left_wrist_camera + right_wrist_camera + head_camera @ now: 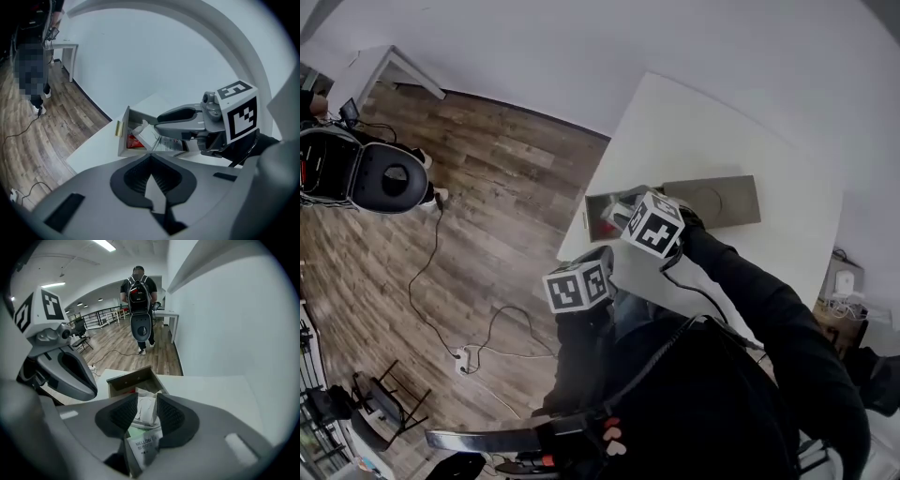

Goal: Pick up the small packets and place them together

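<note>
My right hand-held gripper (147, 400) gapes, white paper packet (144, 414) loose between the jaws; I'd drop it squarely into the grey box (131, 379).

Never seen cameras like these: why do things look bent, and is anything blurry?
Head view: wide lens bows the table edges; corners darken. Left gripper view: flat, cool light, no hard shadows. Right gripper view: packet print near the lens is readable; ceiling lights glare.

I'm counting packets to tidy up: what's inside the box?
A red packet and white packets lie in the box. The right claw covers the rest, so the full count cannot be seen.
</note>
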A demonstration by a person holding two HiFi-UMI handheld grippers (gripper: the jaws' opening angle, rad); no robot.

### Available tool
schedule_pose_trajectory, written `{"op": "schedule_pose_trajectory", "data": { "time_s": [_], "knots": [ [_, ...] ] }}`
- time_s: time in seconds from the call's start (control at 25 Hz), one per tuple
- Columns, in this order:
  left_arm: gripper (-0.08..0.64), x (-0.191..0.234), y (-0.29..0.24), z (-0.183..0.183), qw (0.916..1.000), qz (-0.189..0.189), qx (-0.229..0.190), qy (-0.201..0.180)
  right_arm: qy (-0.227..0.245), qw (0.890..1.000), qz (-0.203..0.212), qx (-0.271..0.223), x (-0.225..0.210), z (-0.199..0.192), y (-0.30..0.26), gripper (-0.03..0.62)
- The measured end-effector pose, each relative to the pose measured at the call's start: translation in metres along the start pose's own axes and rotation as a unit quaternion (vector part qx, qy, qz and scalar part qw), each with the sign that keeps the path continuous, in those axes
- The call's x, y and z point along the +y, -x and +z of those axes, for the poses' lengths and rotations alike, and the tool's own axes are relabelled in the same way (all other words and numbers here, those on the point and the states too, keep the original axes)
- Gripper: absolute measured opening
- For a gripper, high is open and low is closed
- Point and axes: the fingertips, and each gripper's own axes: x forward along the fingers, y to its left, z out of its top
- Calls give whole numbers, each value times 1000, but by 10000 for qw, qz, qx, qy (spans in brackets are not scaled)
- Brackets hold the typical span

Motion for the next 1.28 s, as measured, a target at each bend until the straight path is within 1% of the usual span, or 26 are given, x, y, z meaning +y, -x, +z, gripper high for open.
{"op": "schedule_pose_trajectory", "data": {
  "time_s": [0.28, 0.4, 0.6, 0.88, 1.0, 1.16, 1.28],
  "knots": [
    [2, 15, 7, -9, 9999, 6, 71, 144, 380, 9968, -125, 685, 0, -1, -29, 124],
    [2, 18, 3, -6, 9998, 1, 99, 147, 443, 9946, -88, 939, -2, -8, -39, 124],
    [2, 17, 2, -2, 9999, -34, 105, 125, 424, 9927, -35, 1128, 0, -13, -43, 123],
    [2, 18, -6, 4, 9999, -32, 97, 127, 428, 9910, 60, 1267, 0, -17, -47, 91],
    [2, 19, -4, 2, 9999, -54, 66, 101, 412, 9909, 83, 1282, 6, -17, -43, 65],
    [2, 19, 0, -1, 9999, -73, 24, 118, 455, 9917, 66, 1200, 13, -15, -33, 50],
    [2, 17, -5, 4, 9999, -77, 44, 68, 448, 9933, 69, 1067, 10, -14, -25, 41]
  ]
}}
